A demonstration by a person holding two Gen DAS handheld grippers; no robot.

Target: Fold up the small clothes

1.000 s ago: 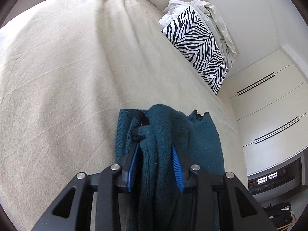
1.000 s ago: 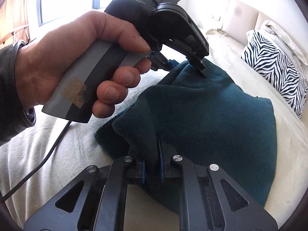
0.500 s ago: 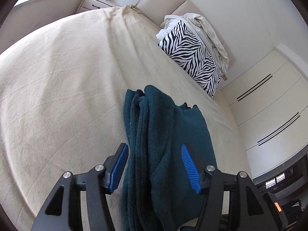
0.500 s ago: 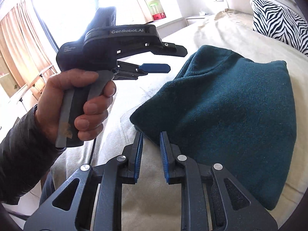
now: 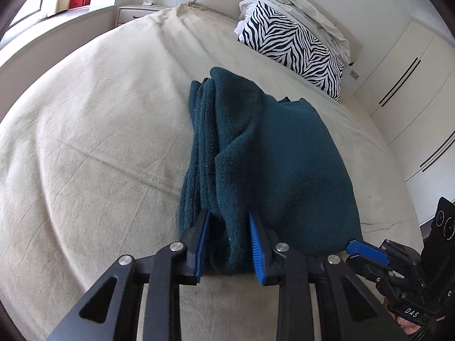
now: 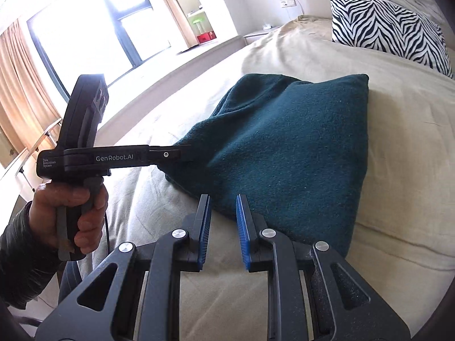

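Bedspread (image 5: 85, 156); folded sweater's (image 5: 270, 147) near edge hidden

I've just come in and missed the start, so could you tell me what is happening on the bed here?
A person is folding a dark teal sweater that lies on the beige bed, with a handheld gripper in each hand. The left gripper has just been closing, and its pads now pinch the thick folded edge nearest the person. The right gripper hovers at the near edge of the sweater, jaws slightly apart and holding nothing.
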